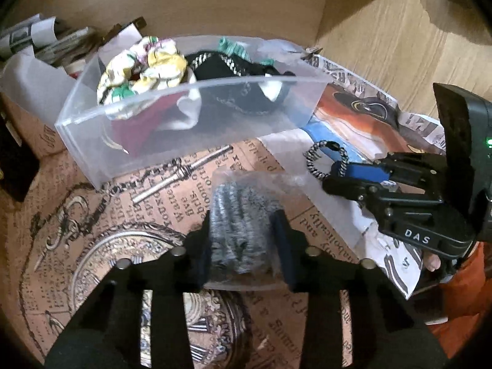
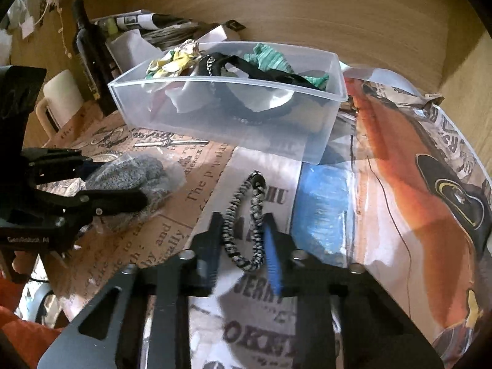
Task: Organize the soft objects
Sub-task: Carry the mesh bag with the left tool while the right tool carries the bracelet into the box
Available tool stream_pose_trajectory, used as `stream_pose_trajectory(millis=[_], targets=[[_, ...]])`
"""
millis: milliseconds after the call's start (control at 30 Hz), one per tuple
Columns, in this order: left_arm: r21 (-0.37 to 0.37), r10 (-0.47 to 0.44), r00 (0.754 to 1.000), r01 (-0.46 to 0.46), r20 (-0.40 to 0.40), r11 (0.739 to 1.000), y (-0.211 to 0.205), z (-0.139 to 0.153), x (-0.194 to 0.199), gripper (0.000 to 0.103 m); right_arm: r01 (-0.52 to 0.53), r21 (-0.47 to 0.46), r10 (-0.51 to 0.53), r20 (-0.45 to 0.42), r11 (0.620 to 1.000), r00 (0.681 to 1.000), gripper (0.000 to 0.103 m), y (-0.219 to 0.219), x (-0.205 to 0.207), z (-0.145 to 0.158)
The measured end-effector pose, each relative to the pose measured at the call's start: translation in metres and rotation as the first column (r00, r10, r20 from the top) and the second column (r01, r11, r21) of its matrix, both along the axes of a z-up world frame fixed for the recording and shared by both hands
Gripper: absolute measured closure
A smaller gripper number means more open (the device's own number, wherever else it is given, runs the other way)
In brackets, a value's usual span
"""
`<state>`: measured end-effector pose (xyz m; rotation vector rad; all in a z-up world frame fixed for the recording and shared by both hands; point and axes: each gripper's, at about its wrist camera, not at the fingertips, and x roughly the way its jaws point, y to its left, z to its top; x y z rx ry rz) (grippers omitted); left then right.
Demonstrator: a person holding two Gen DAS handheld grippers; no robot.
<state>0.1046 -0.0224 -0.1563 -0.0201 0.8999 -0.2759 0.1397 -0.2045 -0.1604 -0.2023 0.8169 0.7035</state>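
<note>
My left gripper is shut on a grey knitted item in a clear plastic bag, held over the printed paper; it also shows in the right wrist view. My right gripper is shut on a black-and-white braided hair tie, which also shows in the left wrist view to the right of the bag. A clear plastic bin behind both holds a yellow-white scrunchie, black bands and a green scrunchie.
Printed newspaper sheets cover the table. A dark bottle and a white mug stand left of the bin. A cardboard wall and stacked papers lie behind it.
</note>
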Motion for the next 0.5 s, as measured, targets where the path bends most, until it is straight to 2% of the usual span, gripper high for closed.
stream_pose_trajectory(millis=[100,233,367,500], targets=[[0.002,0.008,1.0,-0.008,0.027,1.0,0.003,0.008,-0.002,0.075,0.005,0.006,-0.005,0.005,1.0,1.0,0.09,-0.002,0.0,0.002],[-0.004,0.029,0.997,-0.029,0.068,1.0,0.007,0.02,-0.005,0.075,0.007,0.018,-0.008,0.026,1.0,1.0,0.09,-0.001,-0.003,0.009],[-0.022,0.05,0.991,-0.048,0.125,0.999,0.015,0.039,-0.01,0.075,0.01,0.048,-0.013,0.062,0.999,0.998,0.09,-0.006,-0.005,0.023],[0.0,0.056,0.978,-0.057,0.203,0.998,0.012,0.062,-0.013,0.075,0.015,0.083,-0.024,0.107,0.996,0.994,0.09,-0.011,-0.005,0.041]])
